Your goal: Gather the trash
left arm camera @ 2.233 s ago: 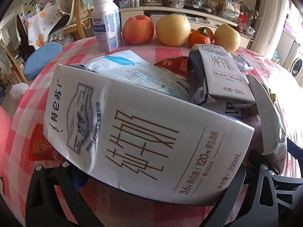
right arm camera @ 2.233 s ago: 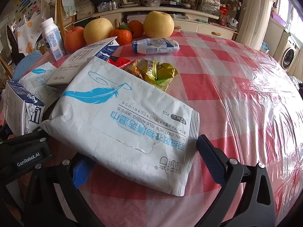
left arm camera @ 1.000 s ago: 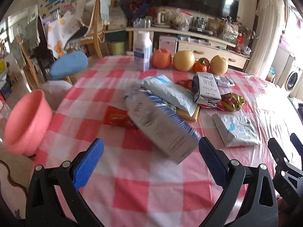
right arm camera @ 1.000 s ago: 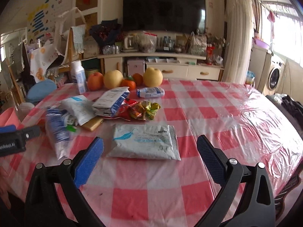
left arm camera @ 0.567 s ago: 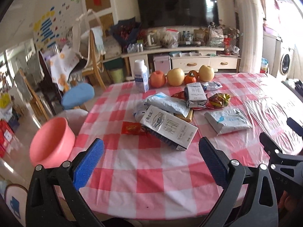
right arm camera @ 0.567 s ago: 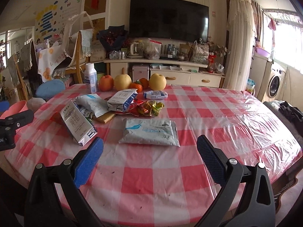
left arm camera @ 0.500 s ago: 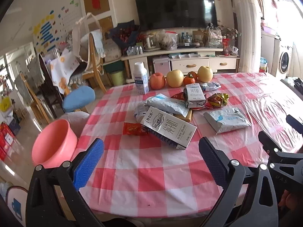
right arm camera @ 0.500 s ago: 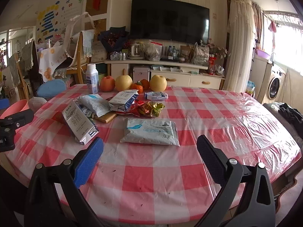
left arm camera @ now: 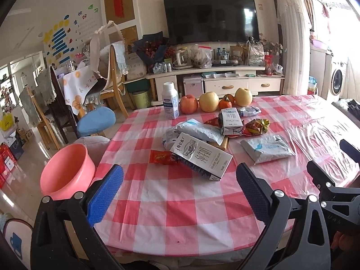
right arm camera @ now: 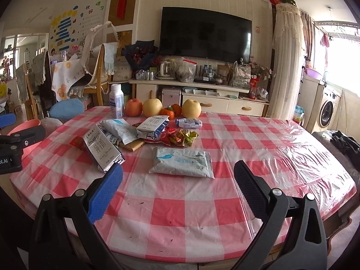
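With both the left gripper point(left arm camera: 178, 192) and right gripper point(right arm camera: 177, 189) spread wide and empty, I'd reach first for the milk carton point(left arm camera: 201, 156) lying mid-frame, pinch its flat sides, then carry it to the pink basin point(left arm camera: 67, 171) lower left.

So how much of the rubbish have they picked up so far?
None that shows. The pink basin beside the table looks empty inside. Nothing is in hand: the left gripper and the right gripper are both open. Left on the checked tablecloth are the big milk carton, the wipes pack, the snack wrappers and more.
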### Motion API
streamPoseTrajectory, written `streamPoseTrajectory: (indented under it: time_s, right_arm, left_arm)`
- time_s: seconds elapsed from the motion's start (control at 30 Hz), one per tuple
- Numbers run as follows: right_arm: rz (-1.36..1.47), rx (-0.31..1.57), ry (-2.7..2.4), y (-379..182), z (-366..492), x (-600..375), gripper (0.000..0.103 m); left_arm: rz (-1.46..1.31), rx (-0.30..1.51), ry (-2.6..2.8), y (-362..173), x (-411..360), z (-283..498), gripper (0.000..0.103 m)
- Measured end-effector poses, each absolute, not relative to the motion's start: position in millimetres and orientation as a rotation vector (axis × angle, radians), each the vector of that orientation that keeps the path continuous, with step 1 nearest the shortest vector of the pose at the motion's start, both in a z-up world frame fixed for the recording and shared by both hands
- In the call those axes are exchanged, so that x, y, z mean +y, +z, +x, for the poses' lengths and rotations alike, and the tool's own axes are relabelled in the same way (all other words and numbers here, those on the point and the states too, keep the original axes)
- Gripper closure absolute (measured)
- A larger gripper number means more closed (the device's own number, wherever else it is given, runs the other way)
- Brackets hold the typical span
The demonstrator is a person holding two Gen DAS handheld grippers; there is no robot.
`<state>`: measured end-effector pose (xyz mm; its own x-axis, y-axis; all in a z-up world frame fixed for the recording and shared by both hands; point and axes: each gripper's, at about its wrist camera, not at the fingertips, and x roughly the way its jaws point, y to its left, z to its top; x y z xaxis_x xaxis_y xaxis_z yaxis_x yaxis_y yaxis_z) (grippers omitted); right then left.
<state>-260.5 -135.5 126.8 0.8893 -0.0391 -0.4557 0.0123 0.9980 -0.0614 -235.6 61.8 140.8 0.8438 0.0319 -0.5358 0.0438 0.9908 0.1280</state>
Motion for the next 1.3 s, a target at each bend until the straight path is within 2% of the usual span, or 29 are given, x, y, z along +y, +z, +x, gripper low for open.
streamPoseTrajectory:
  time_s: [0.97,1.3]
  right_arm:
    - [-0.079,0.482,0.045,121.9,-256.2,-127.3,0.004]
    - [0.032,0.545,0.061,113.8,-236.2,-152.0,0.004]
  left_arm:
    - [0.151,0.612,0.013,126.5,64.3,-228.8,0.004]
    - [0.088,0.657,-0.050,126.4,72.1,-217.9,0.004]
